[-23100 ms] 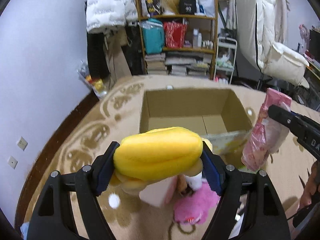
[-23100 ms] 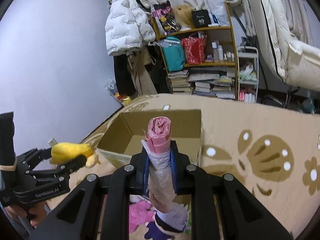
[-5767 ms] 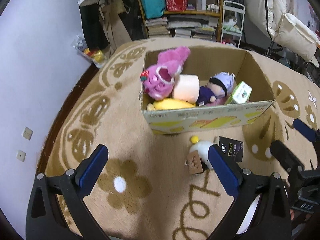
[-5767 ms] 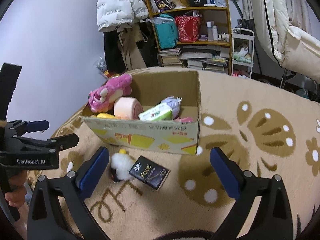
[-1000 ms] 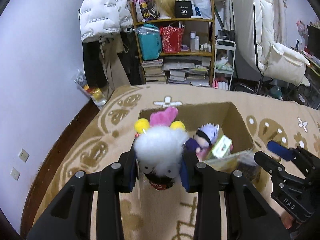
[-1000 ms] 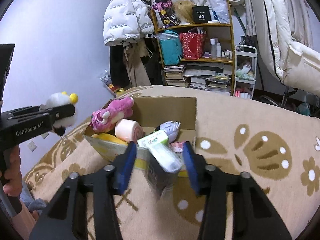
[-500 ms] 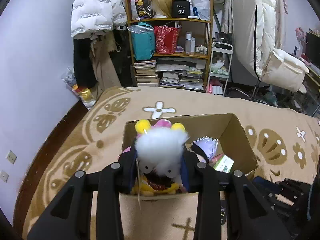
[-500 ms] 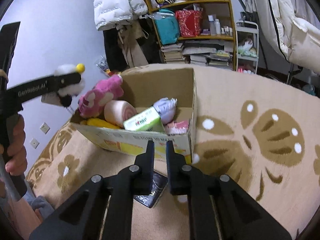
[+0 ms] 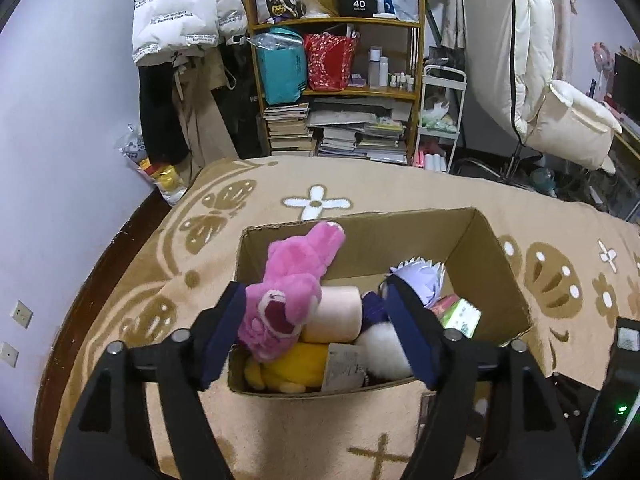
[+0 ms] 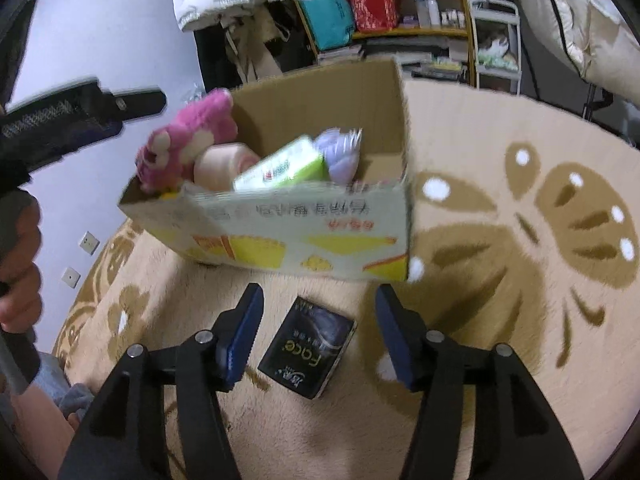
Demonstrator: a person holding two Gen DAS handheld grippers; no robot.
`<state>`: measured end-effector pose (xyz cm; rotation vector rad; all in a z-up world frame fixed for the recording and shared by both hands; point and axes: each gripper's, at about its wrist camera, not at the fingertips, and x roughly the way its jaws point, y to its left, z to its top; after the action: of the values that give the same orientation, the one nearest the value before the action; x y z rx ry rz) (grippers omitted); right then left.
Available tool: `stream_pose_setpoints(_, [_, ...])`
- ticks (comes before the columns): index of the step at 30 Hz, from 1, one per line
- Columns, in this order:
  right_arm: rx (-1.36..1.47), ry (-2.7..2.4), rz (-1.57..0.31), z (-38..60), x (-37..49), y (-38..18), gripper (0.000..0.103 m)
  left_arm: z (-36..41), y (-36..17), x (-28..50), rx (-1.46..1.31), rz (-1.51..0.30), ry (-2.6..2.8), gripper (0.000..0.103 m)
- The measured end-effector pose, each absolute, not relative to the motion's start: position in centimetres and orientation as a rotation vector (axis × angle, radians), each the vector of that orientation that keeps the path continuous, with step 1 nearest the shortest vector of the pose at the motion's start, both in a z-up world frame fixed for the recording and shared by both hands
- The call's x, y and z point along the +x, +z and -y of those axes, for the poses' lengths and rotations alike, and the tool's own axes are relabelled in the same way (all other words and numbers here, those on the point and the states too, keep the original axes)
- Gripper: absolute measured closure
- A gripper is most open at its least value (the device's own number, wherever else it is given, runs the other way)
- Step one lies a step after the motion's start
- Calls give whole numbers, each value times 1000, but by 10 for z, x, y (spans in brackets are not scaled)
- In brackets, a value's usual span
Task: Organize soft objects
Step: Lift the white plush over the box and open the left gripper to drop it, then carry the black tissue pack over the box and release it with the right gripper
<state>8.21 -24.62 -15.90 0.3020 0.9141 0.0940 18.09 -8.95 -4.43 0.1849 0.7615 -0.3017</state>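
Two grippers spread wide, left gripper (image 9: pixel 320 334) empty above box (image 9: pixel 496 256), right gripper (image 10: pixel 318 330) tilted down, straddling black pack (image 10: pixel 307 346) on rug (image 10: pixel 500 320)

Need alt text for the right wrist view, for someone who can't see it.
The open right hand-held gripper hovers over a black tissue packet lying on the beige patterned rug. Just beyond stands a cardboard box holding a pink plush toy and other soft items.

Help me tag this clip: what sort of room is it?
Likely a lived-in bedroom or living room at home: a patterned rug, a cluttered shelf of books and bags, and a white puffer jacket hanging by the wall.
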Motion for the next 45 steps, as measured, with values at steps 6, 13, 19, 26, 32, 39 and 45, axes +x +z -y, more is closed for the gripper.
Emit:
stream_pose_setpoints(6, [323, 113, -990, 237, 93, -183, 38, 82, -41, 174, 223, -755, -271, 20])
stream_pose_setpoints(13, [383, 74, -1064, 238, 99, -206, 45, 69, -34, 162, 217, -754, -250, 16])
stream_pose_setpoints(19, [320, 43, -1011, 234, 90, -192, 49, 56, -29, 145, 235, -741, -222, 15])
stream_pose_setpoints(26, [287, 47, -820, 239, 64, -129, 49, 47, -17, 125, 243, -703, -193, 7])
stream_pose_setpoints(32, [266, 41, -674, 245, 66, -75, 49, 42, -5, 103, 263, -648, -178, 6])
stream_pose_setpoints(39, [225, 39, -654, 250, 108, -61, 49, 38, 3, 91, 271, -624, -167, 6])
stream_pose_setpoints(45, [156, 28, -713, 247, 140, -69, 48, 34, 3, 96, 249, -629, -144, 6])
